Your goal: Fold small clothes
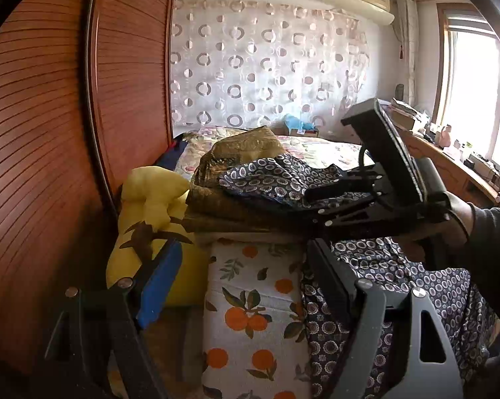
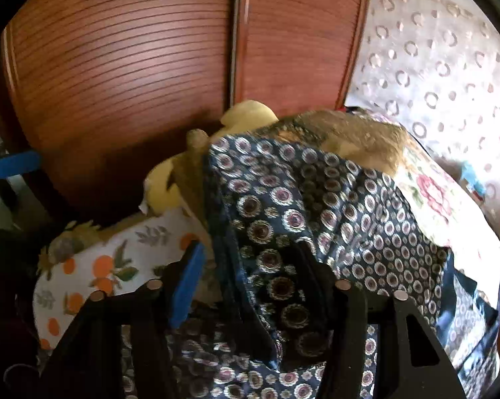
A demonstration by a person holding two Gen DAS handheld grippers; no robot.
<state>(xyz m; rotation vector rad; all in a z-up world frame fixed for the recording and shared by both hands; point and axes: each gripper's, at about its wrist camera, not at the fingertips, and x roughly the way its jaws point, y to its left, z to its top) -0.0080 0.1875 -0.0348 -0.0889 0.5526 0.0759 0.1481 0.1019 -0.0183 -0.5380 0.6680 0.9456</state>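
Two grippers work over a dark navy garment (image 2: 316, 206) printed with small ring-shaped flowers. From the right wrist camera, the right gripper (image 2: 250, 286) has a bunched fold of this garment between its fingers, the blue-padded finger (image 2: 187, 286) on one side and the black finger on the other; the cloth fills the gap, but whether the pads press it firmly cannot be told, since the view is blurred. From the left wrist camera, the left gripper (image 1: 243, 282) stands spread wide with nothing between its fingers, its blue pad (image 1: 160, 286) near a yellow plush toy (image 1: 150, 206) and its black finger lying against the hanging part of the navy garment (image 1: 416, 286).

Part of the garment lies on a stack of folded olive-brown cloth (image 1: 236, 173) at the near edge of a white cover printed with oranges (image 1: 250, 299), and the rest drapes down the cover's right side. A hand (image 1: 459, 222) holds the right gripper's handle above that draped part. Behind stand a slatted wooden wardrobe (image 1: 50, 133) and a flowered bedspread (image 1: 316, 149).
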